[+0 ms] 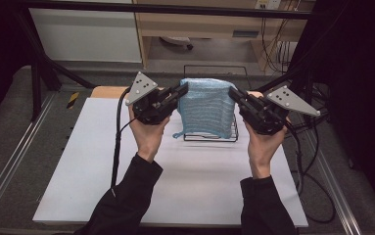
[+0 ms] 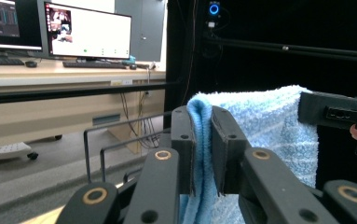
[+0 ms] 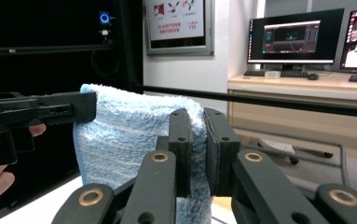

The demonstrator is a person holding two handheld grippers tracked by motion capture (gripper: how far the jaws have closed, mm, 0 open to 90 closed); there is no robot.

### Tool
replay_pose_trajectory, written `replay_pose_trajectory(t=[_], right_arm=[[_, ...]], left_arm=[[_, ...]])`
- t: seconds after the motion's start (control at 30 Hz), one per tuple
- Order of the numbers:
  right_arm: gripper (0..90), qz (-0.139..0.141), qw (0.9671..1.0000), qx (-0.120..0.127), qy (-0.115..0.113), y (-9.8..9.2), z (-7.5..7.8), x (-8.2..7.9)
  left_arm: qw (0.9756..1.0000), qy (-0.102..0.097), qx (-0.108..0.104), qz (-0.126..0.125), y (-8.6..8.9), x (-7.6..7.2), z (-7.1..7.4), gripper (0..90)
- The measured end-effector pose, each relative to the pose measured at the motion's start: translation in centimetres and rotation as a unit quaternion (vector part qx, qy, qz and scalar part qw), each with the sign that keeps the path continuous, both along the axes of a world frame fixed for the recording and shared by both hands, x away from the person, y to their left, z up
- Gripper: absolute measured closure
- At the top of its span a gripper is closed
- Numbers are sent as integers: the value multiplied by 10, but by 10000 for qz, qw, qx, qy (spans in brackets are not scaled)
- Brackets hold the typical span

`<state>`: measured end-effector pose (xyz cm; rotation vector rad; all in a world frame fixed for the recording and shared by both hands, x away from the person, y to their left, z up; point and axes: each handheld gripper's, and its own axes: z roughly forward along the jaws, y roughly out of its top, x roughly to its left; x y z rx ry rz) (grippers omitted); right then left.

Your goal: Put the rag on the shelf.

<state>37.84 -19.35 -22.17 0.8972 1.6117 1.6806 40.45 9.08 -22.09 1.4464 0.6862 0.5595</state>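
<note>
White counter [image 1: 175, 186] in a dark frame; gripper views show monitors [image 2: 90, 32]. Left gripper [image 1: 181, 91] and right gripper [image 1: 234, 94] fingers clamp the towel [image 1: 207, 105] above a wire rack [image 1: 214, 138].

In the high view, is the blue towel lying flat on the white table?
No, the blue towel hangs in the air above the wire rack, pinched at its top corners by the left claw and the right claw.

Light blue towel [image 1: 207, 105] hangs stretched between both grippers above the white table [image 1: 77, 166]. Left gripper [image 1: 182, 89] pinches its upper left corner, right gripper [image 1: 232, 93] its upper right corner. Lower edge hangs in front of a black wire rack [image 1: 214, 138] standing on the table.
</note>
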Motion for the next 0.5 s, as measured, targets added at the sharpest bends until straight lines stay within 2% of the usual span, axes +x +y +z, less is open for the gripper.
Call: replay_pose_trajectory(t=[0.5], right_arm=[[829,-173,9994,135,-259,-5,24,19]], left_arm=[[9997,-163,-156,71,-11,19,27,802]])
